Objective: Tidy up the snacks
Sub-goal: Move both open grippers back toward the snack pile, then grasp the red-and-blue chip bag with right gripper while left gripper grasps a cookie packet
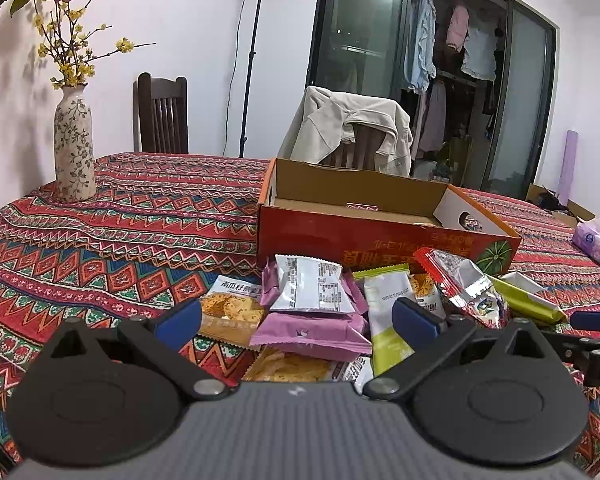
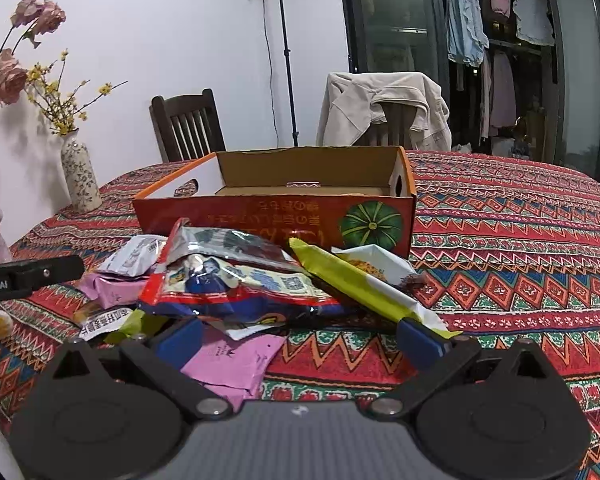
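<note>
Snack packets lie in a loose heap on the patterned tablecloth, just in front of an open orange cardboard box that sits at 12 o'clock from both grippers. In the left wrist view the left gripper is spread wide with nothing between its blue pads, hovering at the near edge of the heap; a pink packet lies between the pads, a white-backed packet rests on top of it toward 12 o'clock, and a green-and-white stick packet lies toward 2 o'clock. A crinkled red-edged bag lies farther toward 2 o'clock, near the box's front wall. In the right wrist view the right gripper is also spread wide and holds nothing; the red-edged bag lies at 12 o'clock ahead of it, a yellow-green stick packet slants toward 1 o'clock, touching the right-hand pad, and a pink packet lies flat by the left-hand pad. A floral vase stands at 10 o'clock.
</note>
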Action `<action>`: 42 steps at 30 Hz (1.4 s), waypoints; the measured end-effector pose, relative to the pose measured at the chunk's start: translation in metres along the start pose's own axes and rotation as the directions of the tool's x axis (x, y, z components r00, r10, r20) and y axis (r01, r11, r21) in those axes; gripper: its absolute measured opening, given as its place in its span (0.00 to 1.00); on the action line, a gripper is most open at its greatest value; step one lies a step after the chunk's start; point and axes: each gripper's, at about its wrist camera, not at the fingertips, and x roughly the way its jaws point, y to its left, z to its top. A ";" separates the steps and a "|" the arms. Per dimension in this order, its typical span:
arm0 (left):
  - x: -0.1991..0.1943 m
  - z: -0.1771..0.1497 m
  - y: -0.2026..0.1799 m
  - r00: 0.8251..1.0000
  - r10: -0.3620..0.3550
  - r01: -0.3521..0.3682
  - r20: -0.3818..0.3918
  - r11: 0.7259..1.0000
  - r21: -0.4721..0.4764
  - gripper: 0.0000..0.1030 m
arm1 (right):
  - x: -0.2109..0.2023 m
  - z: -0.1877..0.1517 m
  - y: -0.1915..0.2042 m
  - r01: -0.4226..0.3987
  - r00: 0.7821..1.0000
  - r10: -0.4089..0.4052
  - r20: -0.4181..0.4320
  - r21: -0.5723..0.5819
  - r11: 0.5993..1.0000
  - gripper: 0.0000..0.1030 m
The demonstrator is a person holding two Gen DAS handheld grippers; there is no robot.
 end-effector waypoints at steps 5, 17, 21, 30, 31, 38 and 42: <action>0.007 -0.004 0.000 0.998 0.006 -0.004 -0.054 1.000 0.024 1.00 | 0.003 -0.001 0.003 0.001 1.000 -0.001 -0.015 -0.003 1.000 1.00; 0.045 -0.014 -0.004 0.973 0.022 -0.010 -0.229 0.999 0.053 1.00 | 0.008 -0.005 0.000 0.002 0.999 -0.002 -0.035 0.002 1.000 1.00; 0.059 -0.015 -0.007 0.964 0.035 -0.018 -0.265 0.998 0.065 1.00 | 0.007 -0.005 -0.004 0.008 0.999 -0.007 -0.032 0.013 1.000 1.00; 0.064 -0.017 -0.019 0.960 0.047 -0.011 -0.275 0.991 0.131 1.00 | 0.010 -0.010 -0.009 0.005 0.999 -0.004 -0.039 0.038 0.999 1.00; 0.064 -0.017 -0.019 0.960 0.047 -0.011 -0.277 0.991 0.130 0.99 | 0.009 -0.010 -0.008 0.004 0.999 -0.003 -0.038 0.038 0.999 1.00; 0.053 -0.019 -0.025 0.966 0.043 -0.009 -0.256 0.991 0.131 0.79 | 0.008 -0.011 -0.006 0.001 0.999 0.000 -0.035 0.041 0.999 1.00; 0.048 -0.020 -0.028 0.968 0.038 -0.004 -0.248 0.991 0.136 0.74 | 0.007 -0.013 -0.004 -0.004 0.999 0.005 -0.035 0.035 0.999 1.00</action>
